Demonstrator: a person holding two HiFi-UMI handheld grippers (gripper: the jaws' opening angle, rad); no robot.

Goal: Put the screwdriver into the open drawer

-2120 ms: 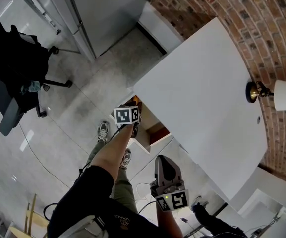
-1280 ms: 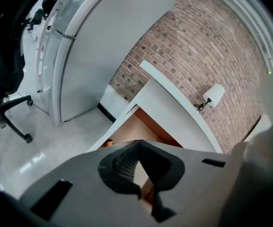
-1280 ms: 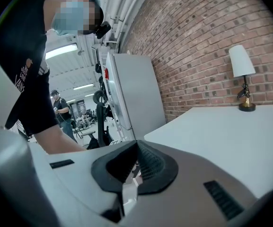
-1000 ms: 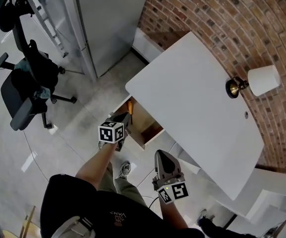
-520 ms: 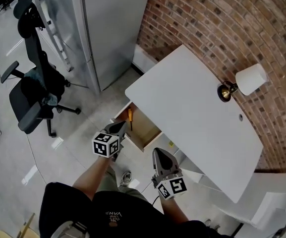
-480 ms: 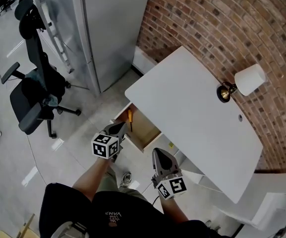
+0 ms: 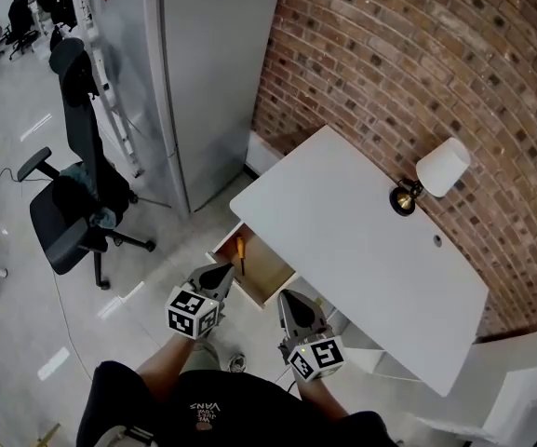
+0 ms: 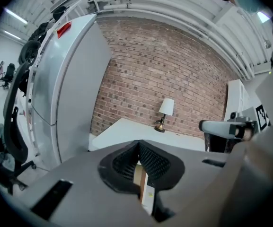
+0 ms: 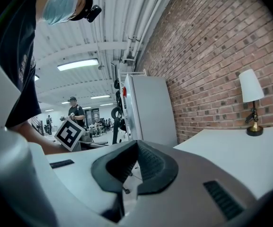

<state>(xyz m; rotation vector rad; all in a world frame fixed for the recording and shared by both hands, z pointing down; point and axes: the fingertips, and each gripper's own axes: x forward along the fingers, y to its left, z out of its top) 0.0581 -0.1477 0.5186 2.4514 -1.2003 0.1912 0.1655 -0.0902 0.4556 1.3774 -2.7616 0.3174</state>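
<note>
An orange-handled screwdriver (image 7: 241,250) lies inside the open wooden drawer (image 7: 270,276) under the white table's (image 7: 361,240) near-left corner. My left gripper (image 7: 220,273) is shut and empty. It is held just short of the drawer's front, with its tips pointing at the drawer. My right gripper (image 7: 287,297) is also shut and empty, to the right of the drawer front and below the table edge. In the left gripper view the left gripper (image 8: 139,144) has its pads closed, with a strip of drawer wood behind them. The right gripper (image 9: 136,144) holds nothing in its own view.
A lamp (image 7: 431,173) with a white shade stands on the table by the brick wall (image 7: 417,54). A tall grey cabinet (image 7: 208,63) rises left of the table. A black office chair (image 7: 77,203) is on the floor further left. White shelves (image 7: 380,361) sit under the table's right side.
My left gripper has drawn back from the drawer toward the person's body, and the screwdriver now lies in the drawer. The right gripper stayed shut. The head view has pulled up and away.
</note>
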